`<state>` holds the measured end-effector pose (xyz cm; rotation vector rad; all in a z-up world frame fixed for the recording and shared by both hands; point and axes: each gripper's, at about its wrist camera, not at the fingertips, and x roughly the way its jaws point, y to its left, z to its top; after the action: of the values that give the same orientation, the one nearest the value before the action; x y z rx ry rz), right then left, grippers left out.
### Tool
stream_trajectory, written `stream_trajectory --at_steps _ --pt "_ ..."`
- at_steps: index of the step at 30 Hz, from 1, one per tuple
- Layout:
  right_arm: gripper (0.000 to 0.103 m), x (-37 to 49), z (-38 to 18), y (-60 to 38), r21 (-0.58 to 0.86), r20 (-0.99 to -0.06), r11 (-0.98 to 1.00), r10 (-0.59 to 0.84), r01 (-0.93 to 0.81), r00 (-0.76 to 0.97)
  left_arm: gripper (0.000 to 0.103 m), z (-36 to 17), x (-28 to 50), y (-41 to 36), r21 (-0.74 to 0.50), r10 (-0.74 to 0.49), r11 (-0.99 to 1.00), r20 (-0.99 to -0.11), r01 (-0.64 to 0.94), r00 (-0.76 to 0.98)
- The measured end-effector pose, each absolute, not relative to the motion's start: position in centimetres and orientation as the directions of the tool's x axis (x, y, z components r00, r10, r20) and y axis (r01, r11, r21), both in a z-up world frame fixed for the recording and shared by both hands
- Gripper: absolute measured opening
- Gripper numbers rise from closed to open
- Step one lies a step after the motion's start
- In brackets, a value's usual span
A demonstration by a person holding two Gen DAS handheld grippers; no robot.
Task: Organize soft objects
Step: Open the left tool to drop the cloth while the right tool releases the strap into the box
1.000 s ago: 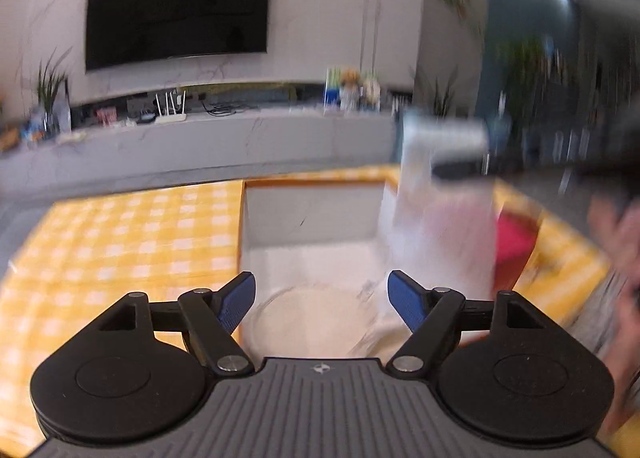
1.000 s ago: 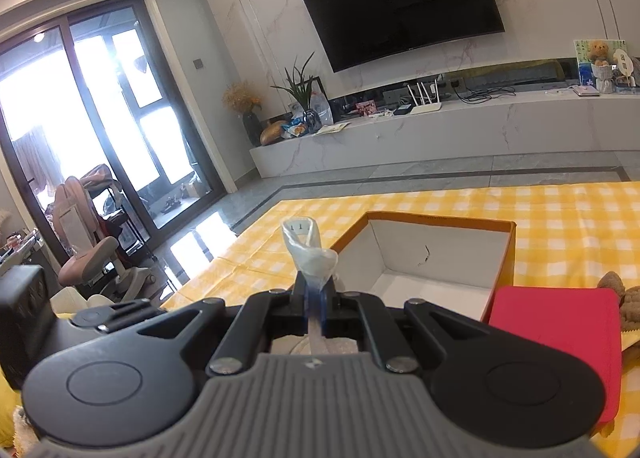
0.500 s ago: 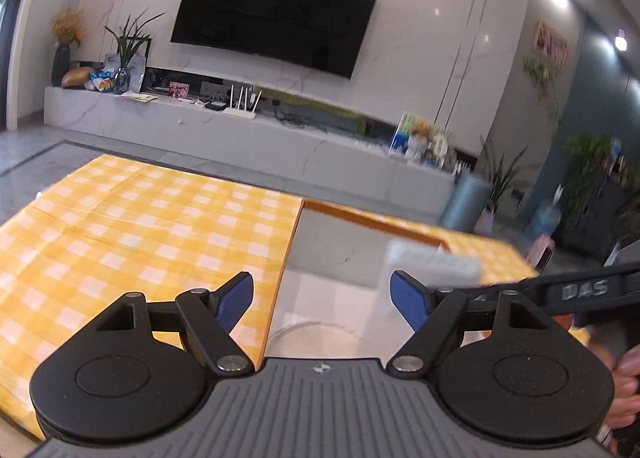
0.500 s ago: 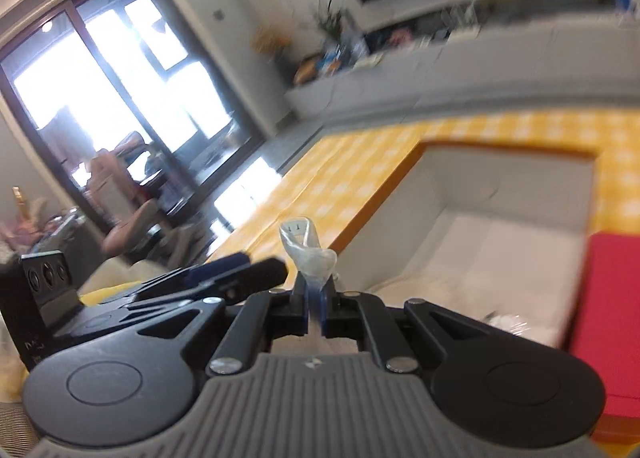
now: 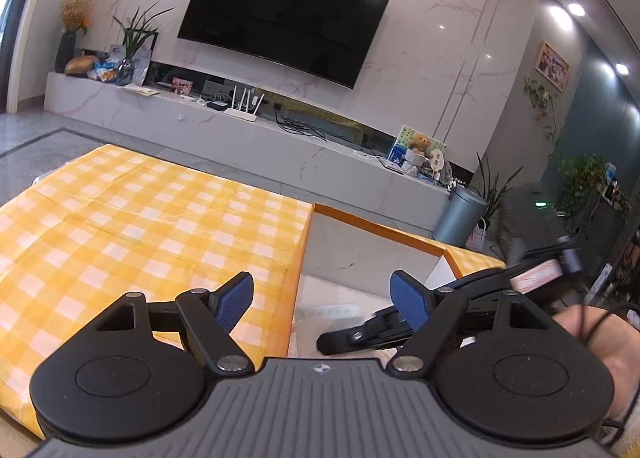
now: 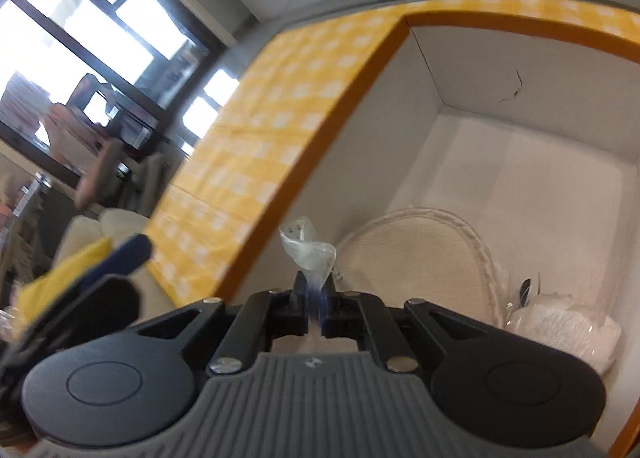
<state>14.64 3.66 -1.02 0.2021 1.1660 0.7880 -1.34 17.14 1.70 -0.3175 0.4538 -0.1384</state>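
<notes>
- The left claw [image 5: 322, 298] stands spread wide above the yellow-and-white checked tablecloth [image 5: 132, 218] of the table, its blue-padded fingers [image 5: 236, 300] apart and nothing between them.
- Ahead of that claw and slightly to its right, the open orange-rimmed cardboard box with white inner walls [image 5: 360, 254] sits on the table; the claw's right finger reaches over the box's near edge.
- To the right of the left claw, the second black tool crosses low over the box, with part of a person's hand [image 5: 600, 338] behind it at the frame edge.
- Seen from its own camera, the right claw [image 6: 314, 300] is pressed together, pinching the twisted neck of a clear plastic bag [image 6: 308, 252], whose crumpled top sticks up just past the fingertips; the rest of the bag hangs out of sight beneath the tool.
- That claw points down into the box [image 6: 420, 98], close to its left wall.
- Just ahead and to the right of the right claw, a round cream-coloured cushion in clear wrapping [image 6: 416, 258] lies on the box floor.
- Further right, touching the cushion's edge, a white padded item in clear film [image 6: 560, 330] rests against the box's right wall.
- The picture from the right claw is blurred.
</notes>
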Motion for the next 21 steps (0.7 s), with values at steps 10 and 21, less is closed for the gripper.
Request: stream_trajectory --at_steps 10,21 --pt "0.012 14.2 -2.5 6.4 0.249 -0.855 0.785 0.453 -0.568 0.252 0.091 1.2 -1.1 17.4 -0.332 -0.197 0.942 -0.432 0.047 0.880" --pt "0.094 11.2 0.2 6.7 -0.025 -0.825 0.734 0.368 -0.678 0.429 0.091 1.2 -1.1 17.3 -0.320 -0.191 0.946 -0.431 0.048 0.882"
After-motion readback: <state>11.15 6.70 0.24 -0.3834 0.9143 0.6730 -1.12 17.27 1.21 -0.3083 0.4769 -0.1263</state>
